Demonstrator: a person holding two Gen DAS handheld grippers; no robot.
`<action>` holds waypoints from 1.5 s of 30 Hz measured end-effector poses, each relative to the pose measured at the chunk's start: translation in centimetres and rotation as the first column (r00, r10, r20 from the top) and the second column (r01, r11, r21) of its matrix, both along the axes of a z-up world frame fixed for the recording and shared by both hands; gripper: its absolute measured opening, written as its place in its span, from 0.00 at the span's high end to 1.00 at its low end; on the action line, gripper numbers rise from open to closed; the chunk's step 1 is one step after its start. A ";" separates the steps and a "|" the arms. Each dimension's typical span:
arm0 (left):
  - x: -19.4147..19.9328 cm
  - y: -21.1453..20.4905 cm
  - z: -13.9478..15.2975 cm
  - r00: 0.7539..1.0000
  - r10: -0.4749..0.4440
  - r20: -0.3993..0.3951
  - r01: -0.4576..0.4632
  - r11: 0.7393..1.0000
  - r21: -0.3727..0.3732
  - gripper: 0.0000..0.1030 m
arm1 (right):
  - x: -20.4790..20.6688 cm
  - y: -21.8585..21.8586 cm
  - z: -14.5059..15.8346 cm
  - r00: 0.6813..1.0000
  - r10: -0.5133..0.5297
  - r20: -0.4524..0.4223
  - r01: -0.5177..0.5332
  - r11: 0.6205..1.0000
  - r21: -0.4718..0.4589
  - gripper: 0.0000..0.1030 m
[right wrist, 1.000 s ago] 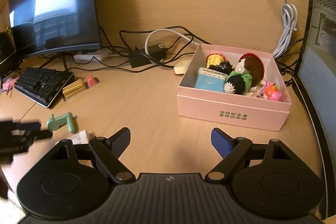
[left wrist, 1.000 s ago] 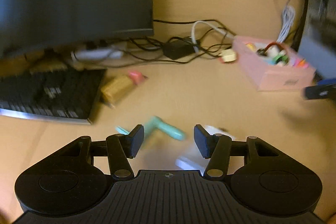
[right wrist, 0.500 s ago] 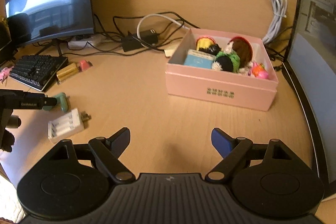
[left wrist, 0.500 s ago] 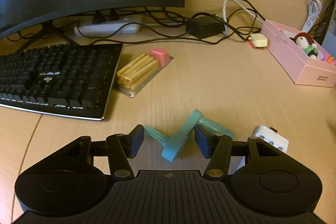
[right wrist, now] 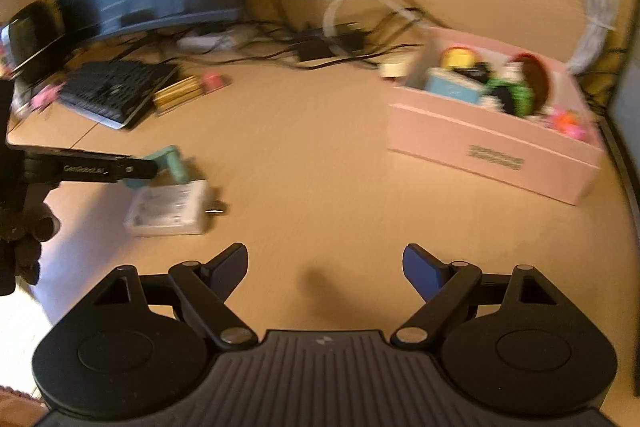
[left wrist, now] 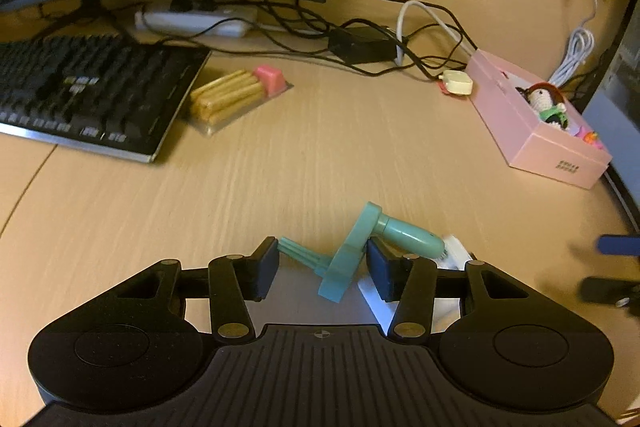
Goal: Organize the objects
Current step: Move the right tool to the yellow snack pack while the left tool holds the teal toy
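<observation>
The left gripper (left wrist: 322, 265) has its jaws apart, straddling the flat crossbar of a teal plastic crank-shaped gadget (left wrist: 360, 247) that lies on the pale wood-grain desk (left wrist: 320, 155). Its ribbed prong reaches toward the left jaw and its rounded handle points off past the right one. Neither jaw looks pressed against it yet, so this reads as the pick-up step, just short of the grasp. Touching the gadget's far end is a white rectangular battery charger (right wrist: 168, 207). The right gripper (right wrist: 324, 265) hangs over bare desk, jaws wide apart and holding nothing.

Next, the left jaws likely need to close squarely on the crossbar, then lift and carry it to the open pink cardboard box (right wrist: 492, 147) of small toys, well apart to the right.
</observation>
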State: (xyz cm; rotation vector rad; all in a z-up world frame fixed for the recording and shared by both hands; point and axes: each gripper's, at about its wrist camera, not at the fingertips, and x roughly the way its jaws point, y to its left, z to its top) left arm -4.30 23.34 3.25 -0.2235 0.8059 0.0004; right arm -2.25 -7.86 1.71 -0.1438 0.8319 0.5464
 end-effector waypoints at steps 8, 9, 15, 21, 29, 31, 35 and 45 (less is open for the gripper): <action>-4.7 3.1 1.6 0.993 0.119 0.011 -0.120 0.992 0.033 0.49 | 1.0 6.7 0.4 0.988 0.143 0.056 -0.144 0.989 0.028 0.17; -5.4 3.7 1.6 0.991 0.136 0.006 -0.136 0.990 0.034 0.49 | 1.7 7.8 0.7 0.987 0.151 0.063 -0.153 0.987 0.038 0.17; -9.2 6.8 2.0 0.977 0.209 0.029 -0.208 0.978 -0.032 0.49 | 6.6 16.4 2.2 0.975 0.187 0.117 -0.196 0.978 0.070 0.17; -11.4 8.6 2.7 0.973 0.223 0.058 -0.219 0.974 -0.066 0.49 | 13.3 24.6 1.1 0.995 0.099 0.024 -0.101 0.989 0.111 0.45; -13.0 10.0 3.1 0.967 0.245 0.076 -0.240 0.968 -0.066 0.49 | 17.2 30.6 -1.5 0.995 0.079 0.058 -0.078 0.997 -0.026 0.46; -12.6 10.4 3.0 0.966 0.249 0.075 -0.243 0.967 -0.076 0.49 | 16.5 29.9 -1.7 0.993 0.102 0.061 -0.100 0.995 -0.031 0.46; -10.9 10.0 2.6 0.974 0.216 0.076 -0.207 0.972 -0.112 0.49 | 13.1 26.3 -2.0 0.979 0.201 0.036 -0.198 0.978 -0.062 0.46; -6.1 7.6 3.0 0.987 0.120 0.107 -0.104 0.983 -0.149 0.49 | 7.9 13.9 1.1 0.982 0.119 0.144 -0.101 0.987 -0.129 0.45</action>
